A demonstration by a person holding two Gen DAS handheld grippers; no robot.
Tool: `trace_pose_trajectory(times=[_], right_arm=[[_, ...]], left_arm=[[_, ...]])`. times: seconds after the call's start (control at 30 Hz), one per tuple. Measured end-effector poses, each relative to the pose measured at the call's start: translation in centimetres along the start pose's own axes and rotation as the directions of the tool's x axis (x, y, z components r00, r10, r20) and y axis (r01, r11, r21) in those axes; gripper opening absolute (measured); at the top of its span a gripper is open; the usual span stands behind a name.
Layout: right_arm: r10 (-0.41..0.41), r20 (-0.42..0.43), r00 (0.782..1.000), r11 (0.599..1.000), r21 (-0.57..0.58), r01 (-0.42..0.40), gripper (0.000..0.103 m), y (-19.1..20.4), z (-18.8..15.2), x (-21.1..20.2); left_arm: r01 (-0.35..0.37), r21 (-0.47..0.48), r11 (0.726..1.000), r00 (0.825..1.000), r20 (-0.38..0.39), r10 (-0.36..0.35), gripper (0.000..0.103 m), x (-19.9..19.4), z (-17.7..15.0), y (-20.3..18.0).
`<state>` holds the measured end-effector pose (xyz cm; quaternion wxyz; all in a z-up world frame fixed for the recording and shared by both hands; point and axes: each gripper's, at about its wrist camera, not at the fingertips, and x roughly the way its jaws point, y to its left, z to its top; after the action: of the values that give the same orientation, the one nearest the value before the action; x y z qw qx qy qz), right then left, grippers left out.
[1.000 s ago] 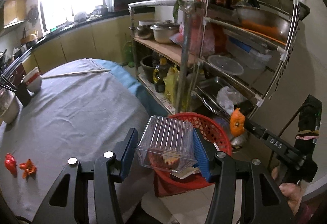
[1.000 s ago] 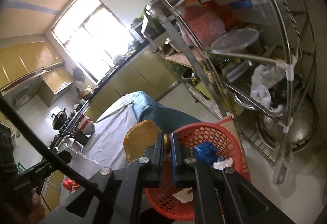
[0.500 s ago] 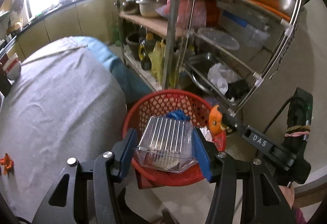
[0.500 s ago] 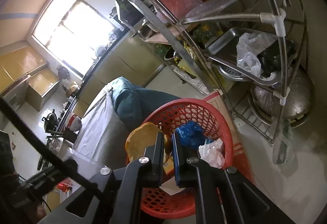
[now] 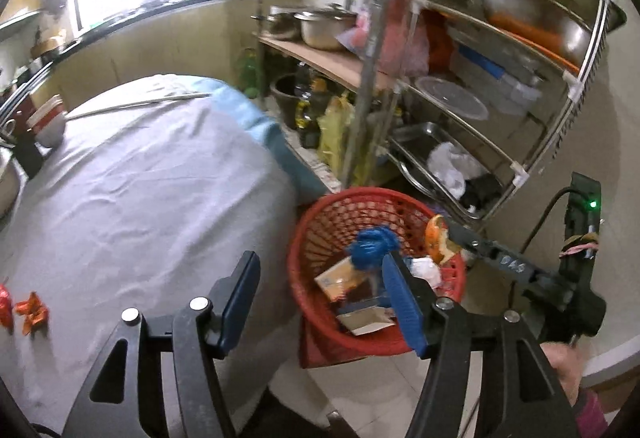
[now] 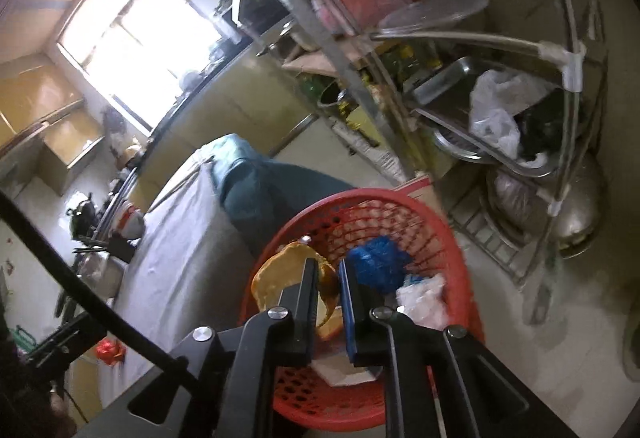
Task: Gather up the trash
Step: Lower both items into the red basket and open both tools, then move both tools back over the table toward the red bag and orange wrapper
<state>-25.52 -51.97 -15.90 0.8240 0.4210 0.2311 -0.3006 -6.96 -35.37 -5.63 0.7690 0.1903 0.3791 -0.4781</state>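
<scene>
Trash sits mostly in the red basket (image 6: 400, 198), on the floor just beside the cloth-covered counter (image 5: 140, 198)

- Left hand-held gripper (image 5: 320, 266): jaws have just been opening and stand wide apart, nothing between them; we see the basket through the gap
- Right hand-held gripper (image 6: 328, 264): jaws have just been opening to a narrow gap, with the orange peel (image 6: 276, 274) between them, above the basket's inside; the pads look off it

Step in hand, as we judge it: dropping the peel. To do it well we keep the tips inside the rim, nearer the middle than the wall, and part the jaws wider so the curved peel does not hang on a pad. Shake only if it sticks

Count:
- basket: one
- blue crumpled bag (image 5: 372, 242): one
- white crumple (image 5: 426, 270): one
- card pieces (image 5: 338, 280): two that we can make out
- orange peel: one
- red-orange scraps (image 5: 32, 312) left on the counter: two

Those scraps, we reckon, come next
</scene>
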Motion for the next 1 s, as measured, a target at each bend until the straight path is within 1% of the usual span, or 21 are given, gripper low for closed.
trace_pose_trajectory(times=[0.03,0.07,0.1,0.13,0.17,0.23,0.27,0.33,0.37,0.43,0.47,0.5,0.53,0.57,0.6,0.63,0.73,0.8,0.87,0.97,1.0], right_arm=[[-0.01,0.006,1.0,1.0,-0.017,0.01,0.013,0.4,0.0,-0.1],[-0.058,0.01,0.998,0.995,-0.076,0.059,0.014,1.3,0.0,-0.1],[-0.129,-0.004,0.992,0.981,-0.149,0.127,0.015,2.3,0.0,0.4],[-0.171,-0.027,0.985,0.969,-0.184,0.163,0.015,2.7,0.1,0.9],[-0.18,-0.044,0.983,0.968,-0.183,0.169,0.015,2.8,0.1,1.2],[-0.127,-0.024,0.992,0.98,-0.154,0.122,0.015,2.7,0.1,0.7],[-0.112,-0.032,0.993,0.979,-0.173,0.105,0.015,2.9,0.2,0.8],[-0.165,-0.095,0.982,0.971,-0.19,0.145,0.015,3.1,0.4,1.7],[-0.184,-0.092,0.979,0.969,-0.182,0.165,0.015,3.1,0.5,1.6],[-0.129,-0.051,0.99,0.98,-0.159,0.12,0.015,3.1,0.5,0.7],[-0.131,-0.05,0.99,0.979,-0.163,0.121,0.015,3.2,0.6,0.7],[-0.166,-0.076,0.983,0.971,-0.189,0.15,0.015,3.4,0.8,1.0],[-0.182,-0.091,0.979,0.967,-0.195,0.162,0.015,3.5,1.0,1.2],[-0.164,-0.077,0.983,0.975,-0.167,0.149,0.015,3.2,1.1,0.8],[-0.126,-0.041,0.991,0.985,-0.127,0.12,0.015,3.0,1.3,-0.1],[-0.105,-0.021,0.994,0.989,-0.11,0.103,0.015,3.0,1.5,-0.6],[-0.093,-0.022,0.995,0.987,-0.133,0.089,0.015,4.1,1.9,-0.9],[-0.071,-0.013,0.997,0.988,-0.137,0.069,0.015,4.8,1.7,-0.9],[-0.051,-0.032,0.998,0.99,-0.131,0.046,0.015,5.4,1.2,-0.7],[-0.025,-0.061,0.998,0.988,-0.155,0.015,0.015,6.8,0.1,0.0],[-0.022,-0.086,0.996,0.986,-0.166,0.008,0.015,7.4,-0.3,0.6]], left_arm=[[-0.02,-0.004,1.0,1.0,0.004,0.02,0.065,-0.4,-0.1,0.6],[-0.041,-0.008,0.999,0.999,0.008,0.041,0.065,-0.7,-0.2,1.2],[-0.067,-0.014,0.998,0.998,0.013,0.067,0.065,-1.3,-0.3,1.9],[-0.084,-0.018,0.996,0.996,0.017,0.084,0.065,-1.7,-0.4,2.6],[-0.105,-0.023,0.994,0.994,0.025,0.106,0.065,-2.2,-0.5,3.2],[-0.145,-0.023,0.989,0.988,0.046,0.146,0.065,-3.2,-0.8,4.2],[-0.17,-0.021,0.985,0.983,0.059,0.171,0.065,-3.8,-1.0,4.8],[-0.211,-0.028,0.977,0.974,0.076,0.212,0.065,-4.6,-1.3,6.1],[-0.224,-0.035,0.974,0.971,0.08,0.226,0.065,-5.1,-1.4,6.6],[-0.242,-0.06,0.968,0.965,0.092,0.247,0.065,-6.0,-1.7,8.0],[-0.252,-0.073,0.965,0.961,0.095,0.259,0.065,-6.4,-1.8,8.6],[-0.26,-0.084,0.962,0.959,0.096,0.268,0.065,-6.7,-2.0,9.0],[-0.264,-0.093,0.96,0.957,0.099,0.273,0.065,-7.0,-2.1,9.4],[-0.267,-0.1,0.959,0.955,0.106,0.277,0.065,-7.5,-2.2,9.9],[-0.272,-0.104,0.957,0.952,0.116,0.283,0.065,-7.8,-2.3,10.2],[-0.284,-0.111,0.952,0.946,0.131,0.297,0.065,-8.4,-2.5,10.7],[-0.313,-0.138,0.94,0.931,0.154,0.332,0.069,-9.9,-3.4,12.5],[-0.354,-0.162,0.921,0.915,0.147,0.377,0.069,-10.9,-4.9,14.3],[-0.386,-0.184,0.904,0.903,0.124,0.411,0.069,-11.5,-6.5,15.9],[-0.439,-0.23,0.869,0.885,0.059,0.462,0.069,-12.2,-9.9,19.0],[-0.453,-0.249,0.856,0.879,0.035,0.475,0.069,-12.4,-11.0,20.2]])
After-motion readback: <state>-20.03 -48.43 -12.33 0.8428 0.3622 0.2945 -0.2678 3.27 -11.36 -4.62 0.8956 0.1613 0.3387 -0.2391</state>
